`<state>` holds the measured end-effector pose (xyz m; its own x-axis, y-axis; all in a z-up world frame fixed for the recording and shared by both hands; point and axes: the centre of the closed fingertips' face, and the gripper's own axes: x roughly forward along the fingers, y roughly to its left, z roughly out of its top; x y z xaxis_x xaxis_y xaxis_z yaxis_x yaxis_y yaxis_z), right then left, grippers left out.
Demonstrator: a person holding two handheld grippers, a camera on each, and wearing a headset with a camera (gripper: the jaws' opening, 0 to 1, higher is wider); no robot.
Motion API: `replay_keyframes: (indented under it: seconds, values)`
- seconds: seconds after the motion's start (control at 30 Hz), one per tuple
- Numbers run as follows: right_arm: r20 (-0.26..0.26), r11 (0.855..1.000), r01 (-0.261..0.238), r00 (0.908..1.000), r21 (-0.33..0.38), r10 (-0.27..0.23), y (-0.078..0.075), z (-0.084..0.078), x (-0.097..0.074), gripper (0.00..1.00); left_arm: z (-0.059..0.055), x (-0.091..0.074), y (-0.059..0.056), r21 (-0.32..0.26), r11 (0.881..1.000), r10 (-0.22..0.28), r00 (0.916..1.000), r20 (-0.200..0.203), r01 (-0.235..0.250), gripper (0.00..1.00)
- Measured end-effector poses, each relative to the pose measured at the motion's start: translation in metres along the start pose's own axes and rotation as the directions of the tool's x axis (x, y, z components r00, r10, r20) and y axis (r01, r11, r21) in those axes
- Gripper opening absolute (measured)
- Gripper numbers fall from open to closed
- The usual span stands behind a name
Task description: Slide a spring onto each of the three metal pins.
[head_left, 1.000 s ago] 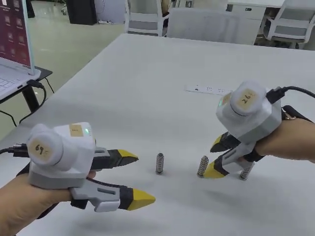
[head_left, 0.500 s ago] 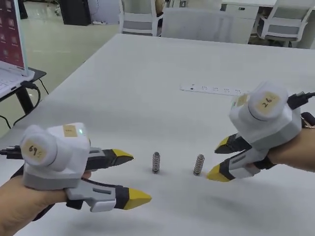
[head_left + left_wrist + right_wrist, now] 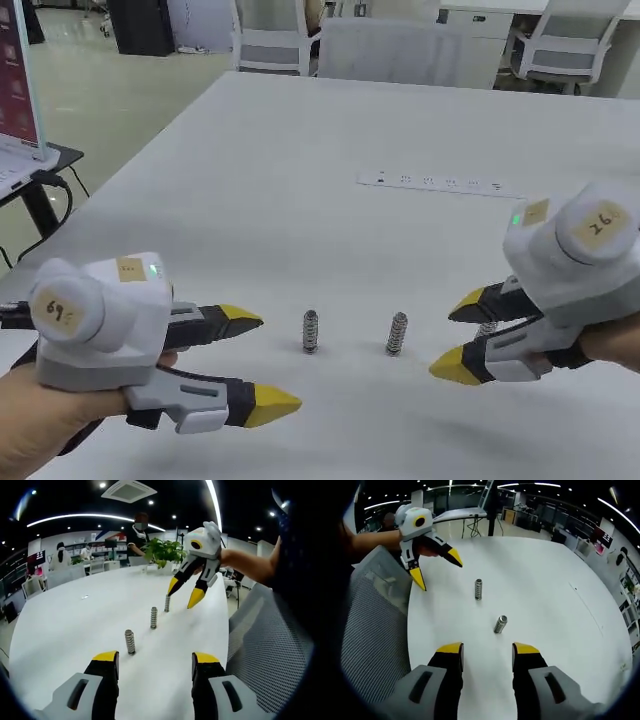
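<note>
3 springs [image 3: 153, 617] stand between left claw [image 3: 272, 362], right claw [image 3: 446, 341].

- The right gripper [image 3: 487, 650] is seen at the bottom edge, its yellow-tipped jaws held apart with nothing between them.
- A near spring [image 3: 500, 624] is seen tilted on the white counter [image 3: 560, 630], just beyond the jaws.
- A far spring [image 3: 478, 588] is seen upright, further along the counter.
- The left gripper [image 3: 440, 574] is seen at upper left, jaws spread and empty, above the counter's edge.
- A mesh chair [image 3: 370, 630] is seen on the left.
</note>
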<state>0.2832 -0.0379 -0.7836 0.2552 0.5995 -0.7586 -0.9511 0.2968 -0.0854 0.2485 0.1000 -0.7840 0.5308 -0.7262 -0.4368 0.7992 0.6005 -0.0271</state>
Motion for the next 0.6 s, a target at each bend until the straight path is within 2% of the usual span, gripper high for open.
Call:
replay_keyframes:
  seconds: [0.13,0.37,0.6]
  values:
    - [0.034,0.999,0.005,0.9994,0.043,-0.007,0.003,-0.005,-0.006,0.38,0.002,0.000,0.000,0.000,1.000,0.002,1.0000,0.002,-0.002,0.54]
    - [0.041,0.996,0.019,0.9989,0.082,-0.023,0.007,-0.020,-0.012,0.38,0.001,0.000,0.001,-0.005,1.000,0.006,1.0000,0.003,-0.006,0.54]
    - [0.072,0.990,0.044,0.9959,0.135,-0.054,0.006,-0.029,-0.020,0.39,0.002,-0.003,0.003,-0.007,1.000,0.014,0.9999,0.007,-0.014,0.54]
